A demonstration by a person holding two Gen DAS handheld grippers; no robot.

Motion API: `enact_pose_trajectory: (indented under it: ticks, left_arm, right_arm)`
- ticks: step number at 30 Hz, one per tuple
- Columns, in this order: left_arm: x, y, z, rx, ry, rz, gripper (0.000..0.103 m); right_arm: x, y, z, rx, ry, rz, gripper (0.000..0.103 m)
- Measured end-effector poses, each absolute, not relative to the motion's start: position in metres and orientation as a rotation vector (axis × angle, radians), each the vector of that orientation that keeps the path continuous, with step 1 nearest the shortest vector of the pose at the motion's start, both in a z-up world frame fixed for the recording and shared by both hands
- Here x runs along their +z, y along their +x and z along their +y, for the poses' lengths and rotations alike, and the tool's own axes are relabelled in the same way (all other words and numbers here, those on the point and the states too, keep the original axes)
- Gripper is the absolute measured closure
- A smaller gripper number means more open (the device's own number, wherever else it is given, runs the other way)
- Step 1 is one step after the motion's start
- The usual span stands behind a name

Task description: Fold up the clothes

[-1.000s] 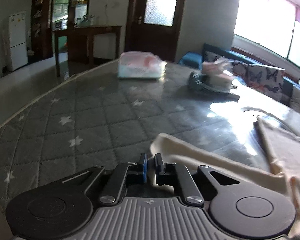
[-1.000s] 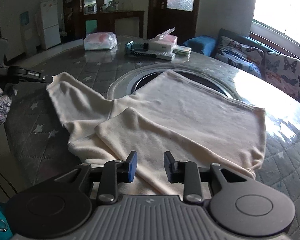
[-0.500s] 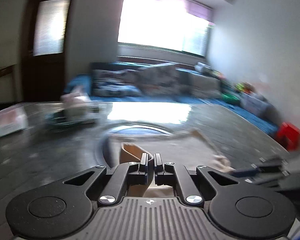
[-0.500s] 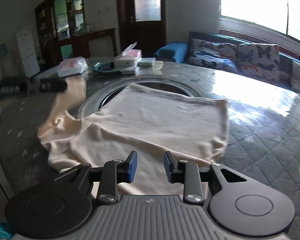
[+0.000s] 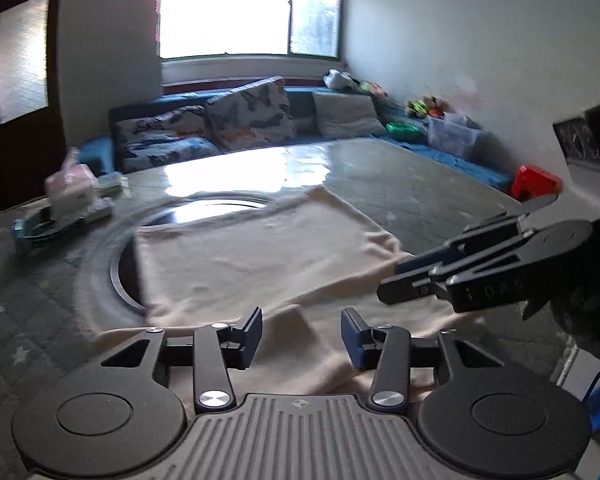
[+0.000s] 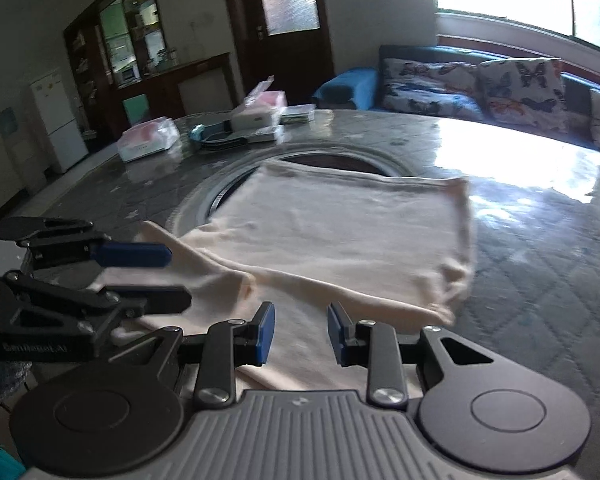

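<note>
A cream garment (image 5: 260, 256) lies flat on the grey quilted table, over a round inset; it also shows in the right wrist view (image 6: 340, 232). Both sleeves are folded in over its near part (image 6: 220, 280). My left gripper (image 5: 300, 334) is open and empty, just above the near edge of the cloth; it shows from the side in the right wrist view (image 6: 168, 276). My right gripper (image 6: 300, 334) is open and empty over the near hem; it shows in the left wrist view (image 5: 396, 284) at the right.
A tissue box (image 6: 256, 114), a wrapped packet (image 6: 148, 142) and a dark tray (image 6: 220, 140) sit at the far side of the table (image 6: 540, 260). A sofa with butterfly cushions (image 6: 460, 84) runs along the window wall. A red stool (image 5: 536, 180) stands right.
My left gripper carried the sleeve across onto the garment, swung right, then opened and let it go. The right gripper stayed open and moved little.
</note>
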State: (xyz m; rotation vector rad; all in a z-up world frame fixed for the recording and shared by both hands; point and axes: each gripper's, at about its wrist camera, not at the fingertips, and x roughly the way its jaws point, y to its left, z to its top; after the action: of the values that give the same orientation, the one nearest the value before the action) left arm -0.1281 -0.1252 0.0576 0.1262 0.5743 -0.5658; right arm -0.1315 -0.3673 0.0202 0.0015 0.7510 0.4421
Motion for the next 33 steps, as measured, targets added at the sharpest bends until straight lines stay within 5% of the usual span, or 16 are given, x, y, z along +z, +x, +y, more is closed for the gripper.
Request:
enact_pose_trajectory:
  ticks: [11, 14, 18, 33]
  left_arm:
    - [0.043, -0.122, -0.033, -0.298, 0.083, 0.617, 0.027]
    - [0.034, -0.126, -0.020, -0.259, 0.082, 0.634, 0.026]
    - [0.025, -0.129, -0.017, -0.255, 0.072, 0.649, 0.023]
    - [0.020, -0.132, -0.045, -0.324, 0.116, 0.622, 0.018]
  right_arm:
    - [-0.003, -0.102, -0.317, 0.515, -0.015, 0.823, 0.074]
    - [-0.007, -0.102, -0.311, 0.517, -0.032, 0.832, 0.075]
    - [-0.001, -0.104, -0.308, 0.510, -0.055, 0.817, 0.098]
    - [0.101, -0.117, -0.313, 0.473, -0.178, 0.534, 0.100]
